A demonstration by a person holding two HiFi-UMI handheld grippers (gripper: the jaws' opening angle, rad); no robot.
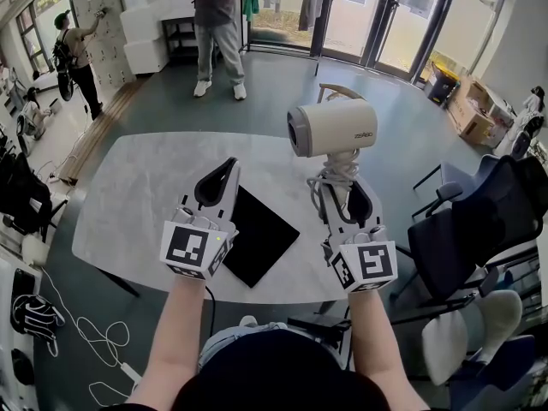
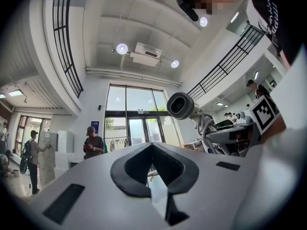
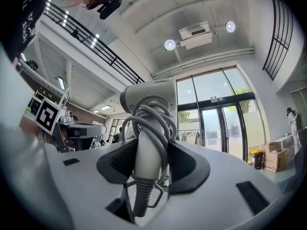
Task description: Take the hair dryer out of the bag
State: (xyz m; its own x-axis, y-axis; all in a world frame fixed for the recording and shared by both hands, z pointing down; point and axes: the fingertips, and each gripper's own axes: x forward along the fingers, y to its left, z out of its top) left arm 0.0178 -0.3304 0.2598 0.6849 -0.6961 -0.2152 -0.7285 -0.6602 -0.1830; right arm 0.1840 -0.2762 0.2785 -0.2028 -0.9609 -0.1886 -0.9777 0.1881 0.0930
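Cream hair dryer (image 1: pixel 334 127) with small, illegible grey side lettering

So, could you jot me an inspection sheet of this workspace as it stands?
Surface: grey table, holds only the bag.
Job's things: hair dryer held up above the table, out of the bag; black bag lies flat.
Clutter: nothing seen on the table.
Grippers: left gripper shut, empty; right gripper clamps the hair dryer's handle.
Cables: cord wound round the handle; loose cables on the floor.
Surroundings: standing person, glass doors, chairs.
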